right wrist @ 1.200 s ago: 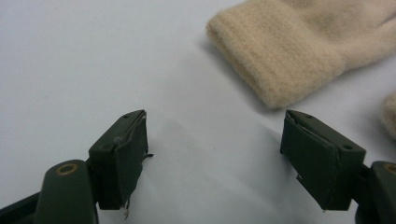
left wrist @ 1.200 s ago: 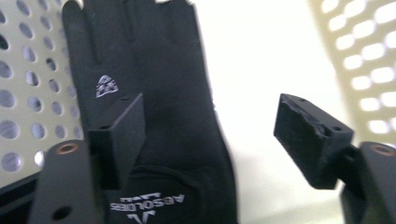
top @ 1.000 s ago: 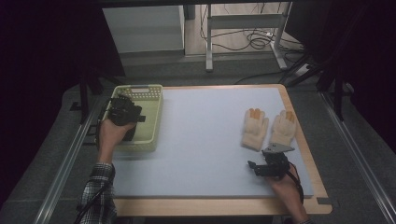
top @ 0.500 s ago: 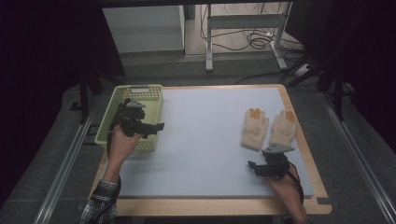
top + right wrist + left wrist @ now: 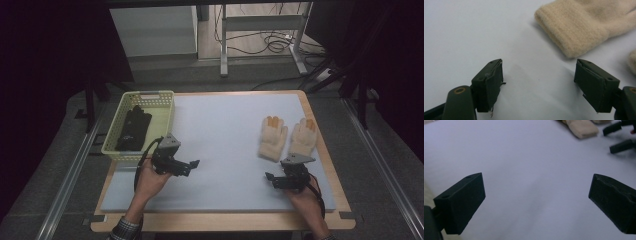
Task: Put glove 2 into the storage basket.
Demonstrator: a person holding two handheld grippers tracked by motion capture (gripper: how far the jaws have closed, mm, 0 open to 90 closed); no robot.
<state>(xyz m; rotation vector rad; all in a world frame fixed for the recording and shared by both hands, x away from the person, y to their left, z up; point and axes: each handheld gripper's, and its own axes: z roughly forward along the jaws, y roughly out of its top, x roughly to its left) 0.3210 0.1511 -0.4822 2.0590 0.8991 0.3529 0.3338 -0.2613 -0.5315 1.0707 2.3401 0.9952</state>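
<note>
Now both grippers (image 5: 194, 163) (image 5: 268, 178) gaped empty; a hasty grab risked bunching the nearer glove (image 5: 273, 139) against its mate (image 5: 304, 136).

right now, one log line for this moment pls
left gripper: open, empty | right gripper: open, near gloves | basket: dark item inside

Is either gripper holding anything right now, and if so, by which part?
Nothing is held. The left gripper and the right gripper both stand open over the bare mat.
</note>
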